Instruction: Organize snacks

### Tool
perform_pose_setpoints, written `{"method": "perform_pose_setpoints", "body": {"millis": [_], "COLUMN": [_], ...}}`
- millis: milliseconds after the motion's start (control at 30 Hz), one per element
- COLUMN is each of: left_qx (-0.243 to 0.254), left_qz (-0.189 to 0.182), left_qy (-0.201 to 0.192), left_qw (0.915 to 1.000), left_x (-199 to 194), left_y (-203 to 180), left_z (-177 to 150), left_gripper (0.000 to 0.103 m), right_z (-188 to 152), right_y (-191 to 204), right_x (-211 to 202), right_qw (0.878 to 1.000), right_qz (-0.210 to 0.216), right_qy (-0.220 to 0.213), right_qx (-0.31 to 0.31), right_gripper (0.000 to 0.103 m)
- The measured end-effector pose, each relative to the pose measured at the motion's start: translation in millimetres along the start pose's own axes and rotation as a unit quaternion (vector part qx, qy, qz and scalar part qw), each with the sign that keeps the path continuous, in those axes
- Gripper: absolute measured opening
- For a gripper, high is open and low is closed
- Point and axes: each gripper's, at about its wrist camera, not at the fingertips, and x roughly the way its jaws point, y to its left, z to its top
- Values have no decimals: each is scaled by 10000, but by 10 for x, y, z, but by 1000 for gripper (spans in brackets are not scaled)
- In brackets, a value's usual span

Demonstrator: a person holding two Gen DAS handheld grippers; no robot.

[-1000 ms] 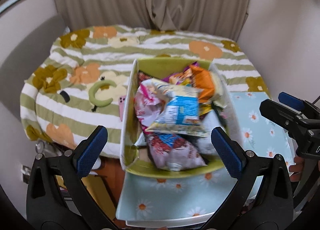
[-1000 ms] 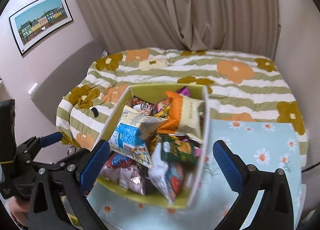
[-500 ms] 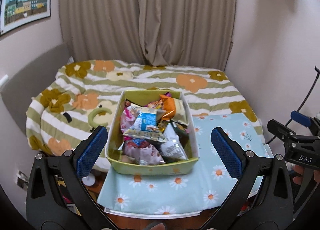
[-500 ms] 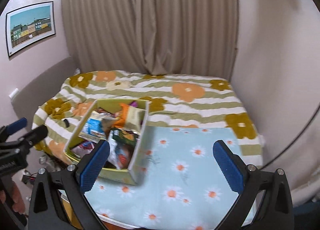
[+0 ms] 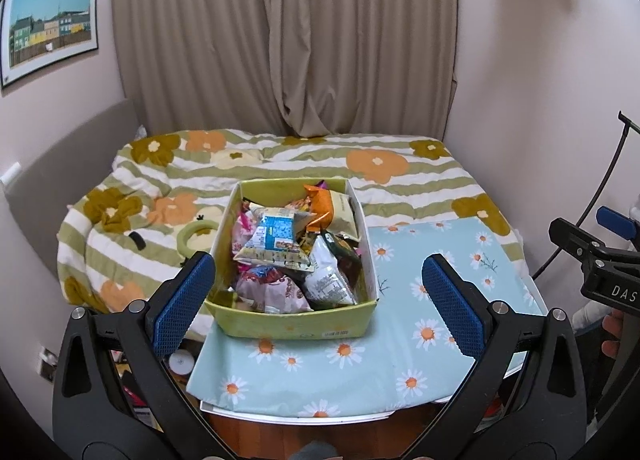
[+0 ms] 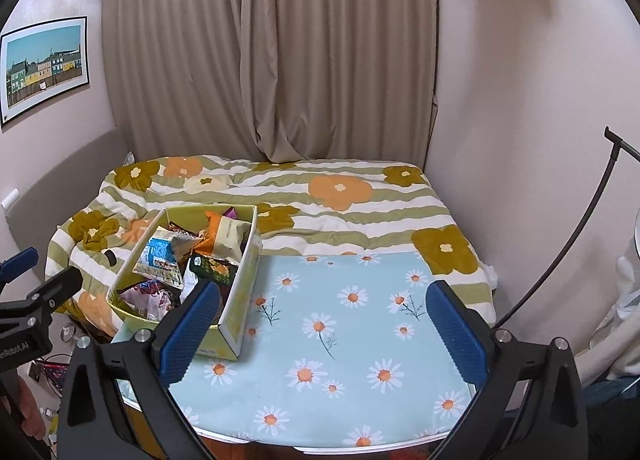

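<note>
A yellow-green cardboard box (image 5: pixel 292 326) full of snack bags stands on the left part of a small table covered with a light blue daisy cloth (image 5: pixel 420 340). On top lie a blue and white bag (image 5: pixel 274 240) and an orange bag (image 5: pixel 320 205). The box also shows in the right wrist view (image 6: pixel 240 296). My left gripper (image 5: pixel 320 308) is open and empty, held back from the box's near side. My right gripper (image 6: pixel 320 332) is open and empty, above the bare cloth (image 6: pixel 360 320) to the right of the box.
A bed with a green striped flower quilt (image 5: pixel 360 163) lies behind the table. Beige curtains (image 5: pixel 288 39) hang at the back. A framed picture (image 5: pixel 48 23) hangs on the left wall. A black cable (image 6: pixel 560 260) runs at the right.
Both grippers have pulled back and risen away from the box, which now looks smaller and farther. The right gripper's view has swung right over the bare cloth. Both stay open.
</note>
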Motion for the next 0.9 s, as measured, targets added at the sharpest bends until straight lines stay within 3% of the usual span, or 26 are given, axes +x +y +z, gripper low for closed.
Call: {"method": "perform_pose_setpoints", "body": {"millis": [900], "left_qx": [73], "left_qz": [14], "left_qy": [-71], "left_qw": [9999], "left_x": [-48], "left_y": [-15], "left_z": [64], "left_gripper": [103], "right_z": [9], "right_y": [-6], "right_x": [7], "right_qw": [10000], "right_qz": [-8], "right_qy": [-11], "right_qx": [21], "right_gripper": [103]}}
